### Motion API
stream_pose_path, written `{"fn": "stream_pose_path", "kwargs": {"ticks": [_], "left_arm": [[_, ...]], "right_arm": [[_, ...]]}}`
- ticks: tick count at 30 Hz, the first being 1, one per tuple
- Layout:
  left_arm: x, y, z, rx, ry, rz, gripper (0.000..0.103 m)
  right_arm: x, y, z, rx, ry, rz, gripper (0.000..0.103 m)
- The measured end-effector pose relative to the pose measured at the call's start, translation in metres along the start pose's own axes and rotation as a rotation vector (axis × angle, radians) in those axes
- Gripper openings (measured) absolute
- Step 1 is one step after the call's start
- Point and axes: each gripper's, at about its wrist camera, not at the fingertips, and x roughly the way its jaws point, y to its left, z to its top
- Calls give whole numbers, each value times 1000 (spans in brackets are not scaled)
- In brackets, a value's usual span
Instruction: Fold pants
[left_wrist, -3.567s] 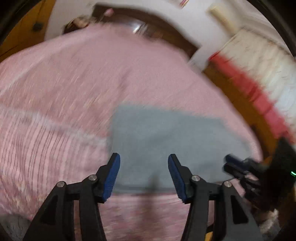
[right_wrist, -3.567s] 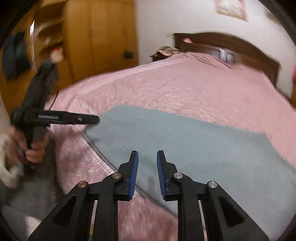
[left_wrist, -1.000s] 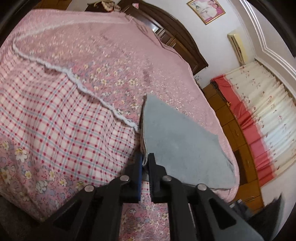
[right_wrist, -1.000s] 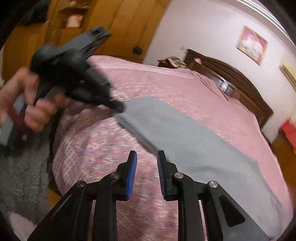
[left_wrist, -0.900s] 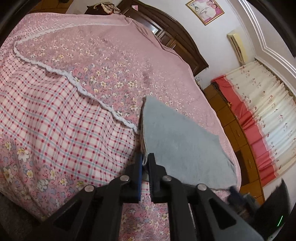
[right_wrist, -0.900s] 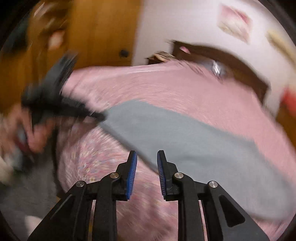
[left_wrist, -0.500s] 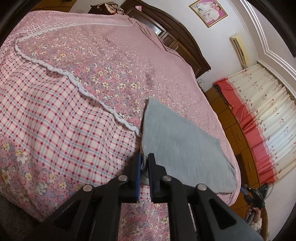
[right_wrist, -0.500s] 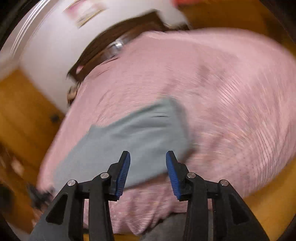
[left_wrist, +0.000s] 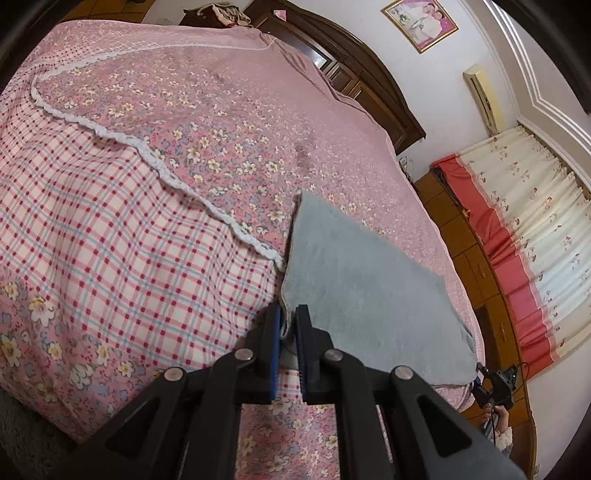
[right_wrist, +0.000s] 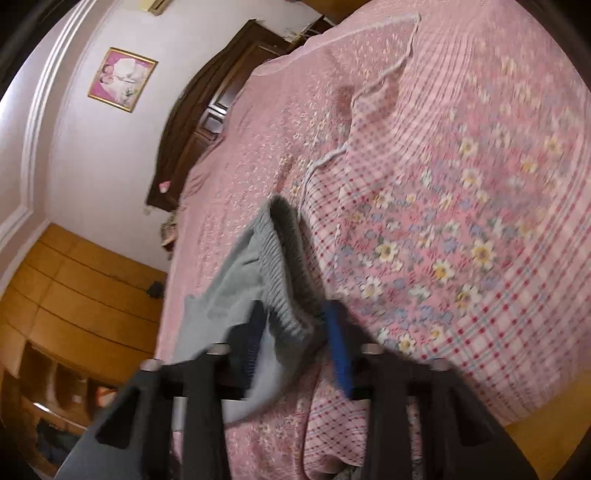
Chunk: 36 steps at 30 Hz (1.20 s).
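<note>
Grey pants (left_wrist: 362, 291) lie flat on the pink floral bedspread (left_wrist: 207, 122), near the bed's foot edge. My left gripper (left_wrist: 289, 325) is shut on the near corner of the pants. In the right wrist view, which is blurred, the ribbed waistband end of the pants (right_wrist: 280, 273) sits between the open jaws of my right gripper (right_wrist: 295, 332). The right gripper also shows small at the far end of the pants in the left wrist view (left_wrist: 495, 384).
The bedspread's checked side panel (left_wrist: 92, 251) hangs over the bed edge. A dark wooden headboard (left_wrist: 362, 62) stands at the far end. Red and cream curtains (left_wrist: 532, 251) and wooden cabinets (right_wrist: 81, 288) line the walls.
My right gripper swung from beside the left one to the far waistband end of the pants and opened wider around it. My left gripper stayed shut on its corner.
</note>
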Motion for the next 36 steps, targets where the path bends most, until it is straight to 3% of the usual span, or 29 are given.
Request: {"fn": "stream_pose_path", "kwargs": {"ticks": [3, 12, 16, 20, 22, 23, 25, 26, 27, 30, 34, 35, 36], "left_arm": [[-4, 5, 1, -5, -18, -2, 6], [-22, -7, 2, 66, -73, -24, 3], [-25, -8, 1, 76, -65, -20, 3], [-24, -8, -1, 61, -28, -24, 3], [-20, -8, -4, 54, 2, -9, 3], [-19, -8, -5, 49, 17, -4, 8], [-16, -6, -7, 37, 42, 5, 30], [-15, -6, -7, 30, 47, 7, 44], [-13, -5, -6, 26, 51, 0, 45], [-11, -8, -9, 37, 65, -6, 46], [-7, -10, -9, 33, 68, -16, 45], [-7, -11, -8, 34, 62, -14, 42], [-6, -15, -6, 38, 56, -7, 29]], "right_arm": [[-5, 23, 3, -92, -4, -47, 11], [15, 54, 36, -179, 1, -107, 8], [30, 31, 31, -145, 48, -123, 9], [26, 14, 26, -93, 14, -43, 9], [24, 14, 25, -96, -5, -62, 12], [23, 15, 25, -92, -17, -77, 15], [19, 12, 21, -74, -28, -56, 27], [17, 12, 17, -70, -31, -51, 28], [14, 13, 13, -75, -34, -46, 28], [8, 15, -2, -87, -14, -28, 28], [21, 36, -20, -94, 56, 68, 29], [27, 39, -22, -90, 74, 86, 29], [37, 43, -25, -88, 99, 109, 30]]}}
